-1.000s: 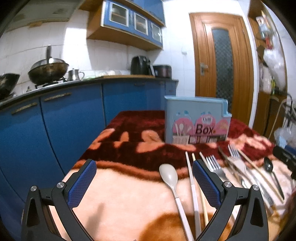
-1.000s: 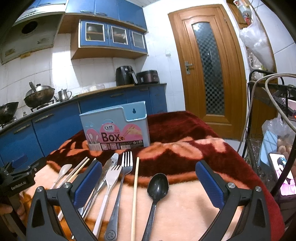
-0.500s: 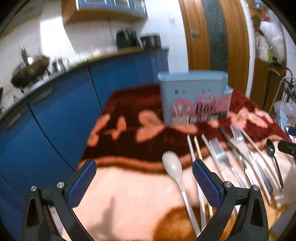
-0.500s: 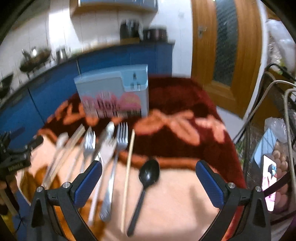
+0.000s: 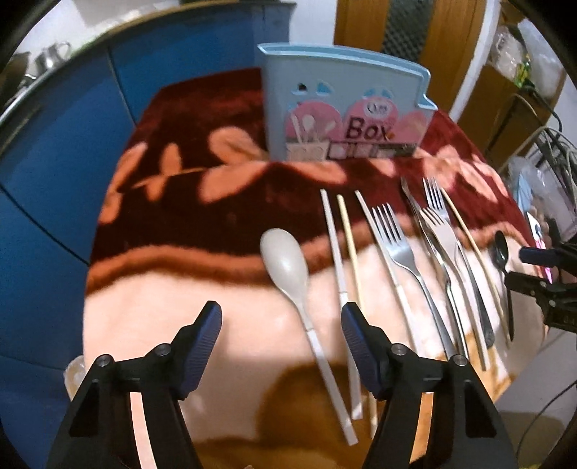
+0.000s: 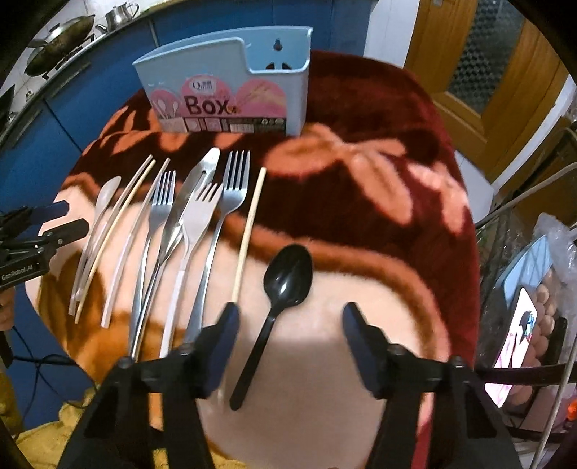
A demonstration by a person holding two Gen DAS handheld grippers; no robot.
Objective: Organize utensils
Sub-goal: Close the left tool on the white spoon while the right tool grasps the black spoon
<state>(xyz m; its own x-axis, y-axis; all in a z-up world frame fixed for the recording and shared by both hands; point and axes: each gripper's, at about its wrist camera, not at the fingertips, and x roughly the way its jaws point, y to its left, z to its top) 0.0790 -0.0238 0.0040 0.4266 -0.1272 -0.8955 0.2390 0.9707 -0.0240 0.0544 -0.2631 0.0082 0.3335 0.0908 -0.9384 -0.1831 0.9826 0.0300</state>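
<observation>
Domestic kitchen, table laid with cutlery.

Blue base cabinets (image 6: 90,83) ran along the far wall under a counter that carried a wok (image 6: 59,41) and a steel kettle (image 6: 120,11). A panelled wooden door (image 6: 487,65) with patterned glass stood to the right. The table was covered with a dark-red and peach floral blanket (image 6: 378,162), on which forks (image 6: 230,184), spoons and chopsticks lay in a row before a pale-blue utensil box (image 6: 230,86).
</observation>
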